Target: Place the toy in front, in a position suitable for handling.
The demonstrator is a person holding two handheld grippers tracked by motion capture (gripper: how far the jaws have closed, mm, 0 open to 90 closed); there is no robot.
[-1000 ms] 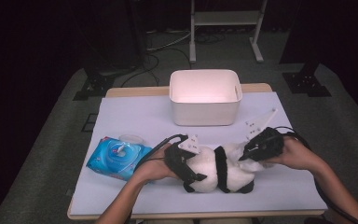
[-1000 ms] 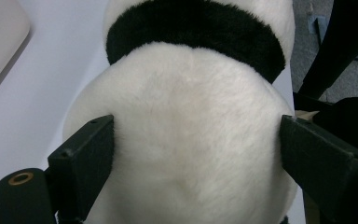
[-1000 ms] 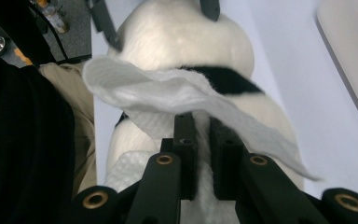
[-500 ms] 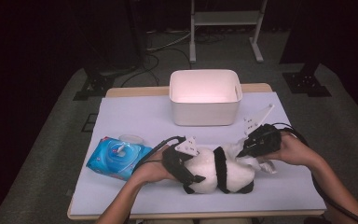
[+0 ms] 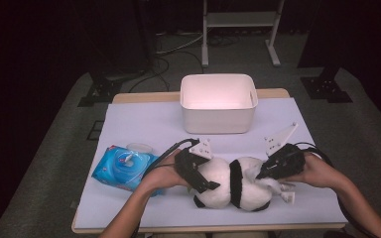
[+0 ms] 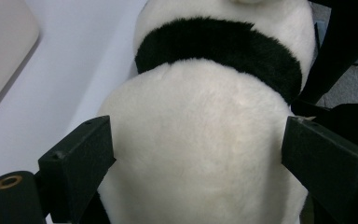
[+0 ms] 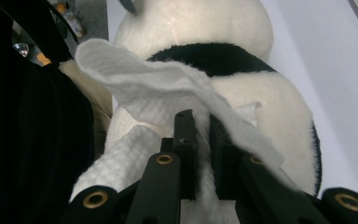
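Near the surface's front edge, the soft, light plush panda (image 5: 230,186) yields between the left gripper's (image 5: 198,173) clamped jaws, while the right gripper's (image 5: 268,173) jaws pinch a limp white wipe (image 7: 168,81) against it.

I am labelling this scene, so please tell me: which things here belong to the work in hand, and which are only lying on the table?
In the work:
plush panda, clamped by the left gripper
white wipe, pinched in the right gripper and laid on the panda

Lying about:
blue wipes pack, beside the panda
white bin, behind it
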